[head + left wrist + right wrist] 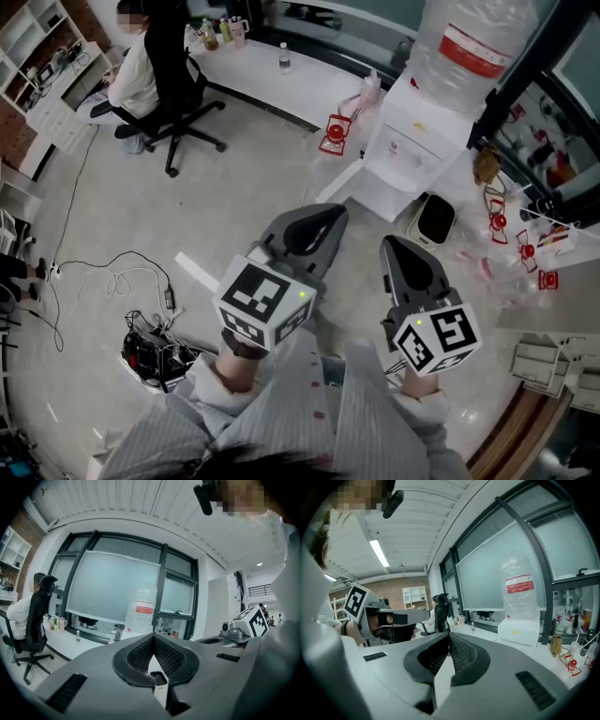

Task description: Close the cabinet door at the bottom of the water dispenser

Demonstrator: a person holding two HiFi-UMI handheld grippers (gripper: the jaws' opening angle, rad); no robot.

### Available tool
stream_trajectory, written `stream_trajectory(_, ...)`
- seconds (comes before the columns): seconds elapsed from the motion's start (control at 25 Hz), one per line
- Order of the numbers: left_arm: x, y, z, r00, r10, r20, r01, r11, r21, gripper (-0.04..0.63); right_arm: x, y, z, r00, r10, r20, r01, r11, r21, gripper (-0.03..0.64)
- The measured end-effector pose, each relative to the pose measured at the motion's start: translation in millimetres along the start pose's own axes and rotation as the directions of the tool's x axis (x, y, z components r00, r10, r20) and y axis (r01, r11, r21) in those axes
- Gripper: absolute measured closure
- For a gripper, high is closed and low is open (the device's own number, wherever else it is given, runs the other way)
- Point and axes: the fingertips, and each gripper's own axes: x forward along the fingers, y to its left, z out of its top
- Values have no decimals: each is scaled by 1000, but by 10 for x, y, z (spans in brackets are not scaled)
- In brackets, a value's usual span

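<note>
You held both tongs side by side in front of you, well apart from the water dispenser (412, 141). The left gripper (330, 216) had its jaws pressed together on nothing, and so did the right gripper (388, 244). The cabinet door (342, 183) stood swung open at the dispenser's foot (on the side nearer the counter (253, 70)), with neither gripper touching it.

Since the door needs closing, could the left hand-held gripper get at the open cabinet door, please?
Probably yes: only bare floor shows between the left hand-held gripper and the cabinet door, which stands open.
</note>
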Motion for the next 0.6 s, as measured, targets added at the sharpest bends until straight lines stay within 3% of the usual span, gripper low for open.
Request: stream_trajectory(0.6,506,938,-158,997,-44,-66,41,998,-44,584,970,-296,-148,994,-53,-92,57,998,35,603)
